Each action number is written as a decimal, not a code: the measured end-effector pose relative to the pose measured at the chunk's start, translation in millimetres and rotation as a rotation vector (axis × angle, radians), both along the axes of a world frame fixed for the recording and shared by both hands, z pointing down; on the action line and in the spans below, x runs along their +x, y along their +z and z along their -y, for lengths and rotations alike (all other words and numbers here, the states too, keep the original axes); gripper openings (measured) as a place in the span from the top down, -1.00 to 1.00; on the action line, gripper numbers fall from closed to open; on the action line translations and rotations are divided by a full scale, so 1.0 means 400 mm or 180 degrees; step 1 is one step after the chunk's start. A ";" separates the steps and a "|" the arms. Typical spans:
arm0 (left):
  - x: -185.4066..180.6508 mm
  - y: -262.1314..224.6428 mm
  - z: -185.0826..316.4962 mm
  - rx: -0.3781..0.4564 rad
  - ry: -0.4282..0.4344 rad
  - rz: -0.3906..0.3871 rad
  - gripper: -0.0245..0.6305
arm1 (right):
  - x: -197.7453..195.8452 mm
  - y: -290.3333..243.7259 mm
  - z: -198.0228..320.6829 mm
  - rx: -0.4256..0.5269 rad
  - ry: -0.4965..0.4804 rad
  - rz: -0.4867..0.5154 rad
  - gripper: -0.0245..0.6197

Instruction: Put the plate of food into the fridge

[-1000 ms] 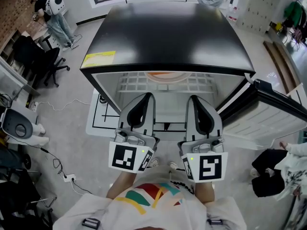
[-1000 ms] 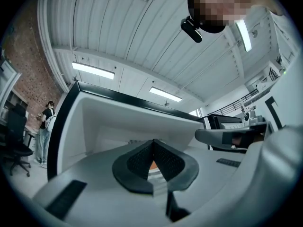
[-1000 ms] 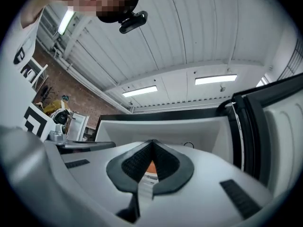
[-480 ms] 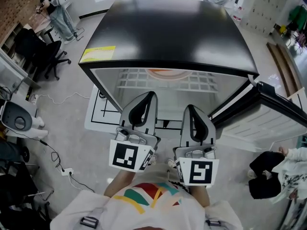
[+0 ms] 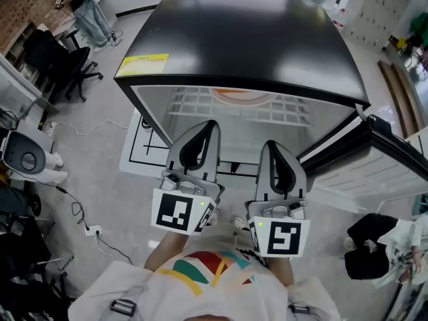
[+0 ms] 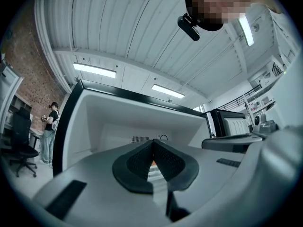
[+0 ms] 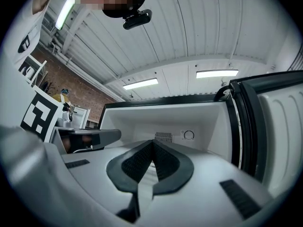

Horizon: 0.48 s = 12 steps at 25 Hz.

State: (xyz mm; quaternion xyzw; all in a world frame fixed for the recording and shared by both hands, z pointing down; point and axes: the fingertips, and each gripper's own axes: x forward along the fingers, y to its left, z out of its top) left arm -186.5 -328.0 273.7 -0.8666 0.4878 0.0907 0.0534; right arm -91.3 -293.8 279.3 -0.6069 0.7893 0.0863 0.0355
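Observation:
The fridge (image 5: 247, 39) has a black top and stands open toward me, its door (image 5: 374, 159) swung out to the right. Inside, a plate of food (image 5: 242, 97) with an orange rim rests on the upper wire shelf (image 5: 190, 105), half hidden under the top edge. My left gripper (image 5: 210, 126) and right gripper (image 5: 270, 146) hover side by side just outside the opening, below the shelf, both shut and holding nothing. In the left gripper view the jaws (image 6: 152, 144) meet at the tips, and in the right gripper view the jaws (image 7: 152, 144) do too, pointing into the white interior (image 7: 180, 122).
A black office chair (image 5: 57, 62) and a standing person (image 5: 87, 9) are at the far left. Cables (image 5: 87, 229) and a white device (image 5: 23, 156) lie on the floor to the left. A dark bag (image 5: 368, 246) sits below the open door.
The right gripper has sunk a little in front of the fridge. The left gripper and the plate on the shelf stay where they were.

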 end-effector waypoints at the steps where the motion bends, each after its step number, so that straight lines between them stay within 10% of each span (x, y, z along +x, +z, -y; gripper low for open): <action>1: 0.000 0.001 0.000 -0.0004 -0.0001 0.0000 0.91 | 0.000 -0.001 0.001 0.0003 0.0000 -0.0010 0.92; 12: -0.001 0.005 0.002 -0.0019 0.0003 -0.0013 0.91 | -0.015 0.006 0.002 -0.0015 -0.0052 -0.0106 0.92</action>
